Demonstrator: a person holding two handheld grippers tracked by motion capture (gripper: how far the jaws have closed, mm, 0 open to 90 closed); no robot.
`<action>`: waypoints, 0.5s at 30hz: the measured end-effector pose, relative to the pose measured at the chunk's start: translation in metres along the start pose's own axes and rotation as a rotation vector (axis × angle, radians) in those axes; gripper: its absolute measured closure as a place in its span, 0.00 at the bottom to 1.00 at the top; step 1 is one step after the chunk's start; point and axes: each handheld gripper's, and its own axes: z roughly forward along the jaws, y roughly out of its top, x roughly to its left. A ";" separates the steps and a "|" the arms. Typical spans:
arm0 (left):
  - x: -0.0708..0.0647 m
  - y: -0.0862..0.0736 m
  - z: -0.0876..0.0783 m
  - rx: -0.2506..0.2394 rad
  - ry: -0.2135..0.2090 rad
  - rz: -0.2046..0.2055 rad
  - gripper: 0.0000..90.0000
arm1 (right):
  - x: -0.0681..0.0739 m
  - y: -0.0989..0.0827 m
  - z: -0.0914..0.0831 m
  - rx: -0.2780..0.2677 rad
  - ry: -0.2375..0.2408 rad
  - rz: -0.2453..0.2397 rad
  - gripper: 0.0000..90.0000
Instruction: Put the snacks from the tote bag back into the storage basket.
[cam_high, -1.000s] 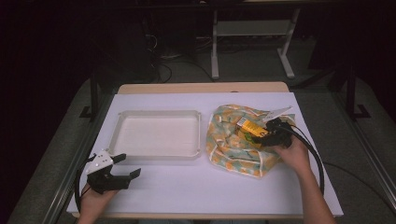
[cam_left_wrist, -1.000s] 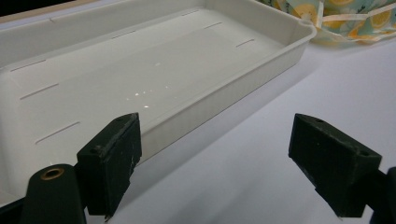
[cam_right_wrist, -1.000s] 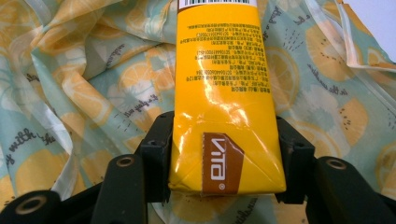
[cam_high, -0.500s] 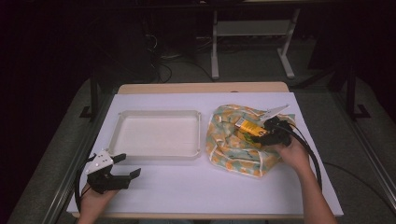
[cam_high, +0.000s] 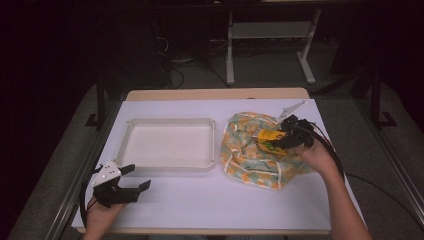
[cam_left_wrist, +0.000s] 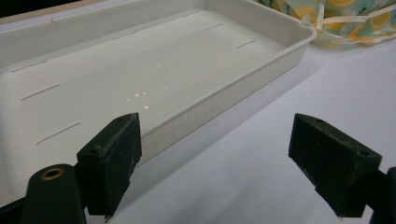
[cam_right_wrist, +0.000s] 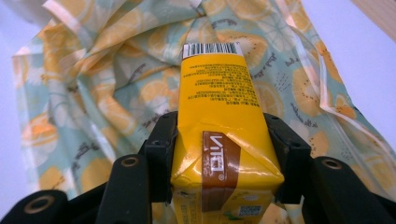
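One carton (cam_right_wrist: 219, 116), a yellow drink box with a barcode at its far end and a brown band on its near face, sits clamped between the jaws of the right gripper (cam_high: 280, 139), its card sides dented slightly where the pads press. Compared with a second ago, when it lay low in the folds of the bag (cam_high: 250, 150), it has come up a little and now hangs above the cloth, so the pick looks done and the carry can begin, most likely toward the tray (cam_high: 170, 120). In the high view it is too small to say whether its underside has fully cleared the fabric. That bag is soft, crumpled cloth printed with orange and lemon slices on pale green, edged with cream piping, and lies to the right of the tray. Rigid white plastic, the tray is a shallow rectangle with rounded corners, a glossy floor and thin slots. Over by its near left corner the left gripper (cam_left_wrist: 233, 163) rests on the matte white table (cam_high: 225, 200), jaws wide apart with nothing between them.
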 end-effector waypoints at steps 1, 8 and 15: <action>0.000 0.000 0.000 -0.001 0.000 -0.001 0.18 | 0.000 0.003 -0.002 0.017 0.005 -0.016 0.57; 0.000 0.000 -0.001 -0.001 -0.001 0.004 0.19 | 0.002 0.023 -0.016 0.154 0.007 -0.055 0.57; 0.000 0.000 0.001 -0.004 -0.003 0.004 0.18 | -0.001 0.025 -0.005 0.220 0.010 -0.056 0.57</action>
